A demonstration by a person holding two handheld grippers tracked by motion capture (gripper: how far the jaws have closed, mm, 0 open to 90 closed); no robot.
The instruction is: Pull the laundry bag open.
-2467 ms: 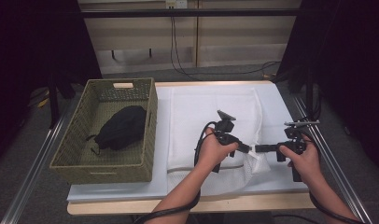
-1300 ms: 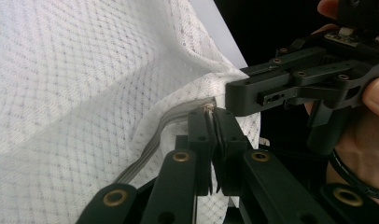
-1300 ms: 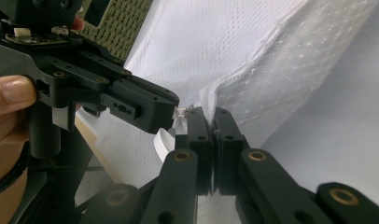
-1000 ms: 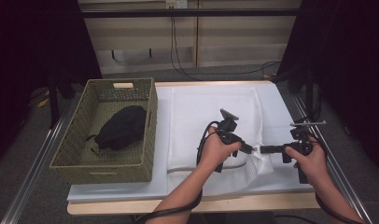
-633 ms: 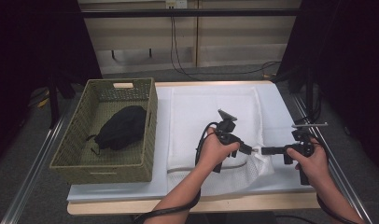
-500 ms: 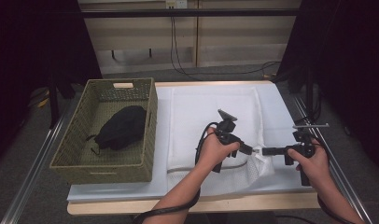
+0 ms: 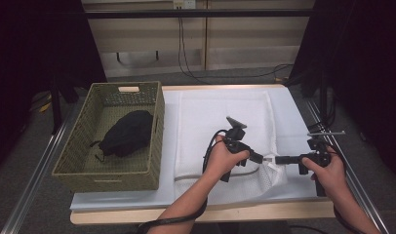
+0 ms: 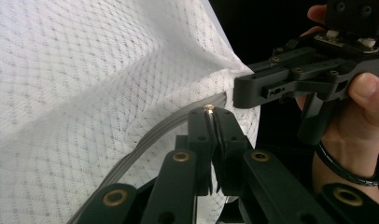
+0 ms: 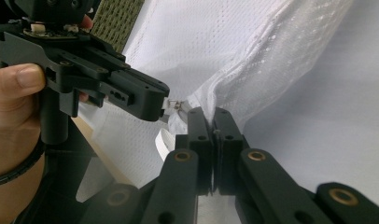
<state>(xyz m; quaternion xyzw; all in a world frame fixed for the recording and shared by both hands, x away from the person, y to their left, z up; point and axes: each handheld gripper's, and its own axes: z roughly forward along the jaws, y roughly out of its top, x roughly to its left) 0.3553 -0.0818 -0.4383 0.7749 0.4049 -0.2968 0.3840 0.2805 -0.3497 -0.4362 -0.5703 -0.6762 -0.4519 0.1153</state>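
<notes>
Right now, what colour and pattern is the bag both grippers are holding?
White mesh bag with a fine diamond weave and a grey zipper strip; clearest in the left gripper view.

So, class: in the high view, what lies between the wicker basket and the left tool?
In the high view, between the wicker basket and the left tool lies the flat white mesh laundry bag.

White mesh bag (image 7: 225,122) with diamond weave, olive-green woven basket (image 7: 84,175), black cloth (image 7: 125,133) inside
</notes>
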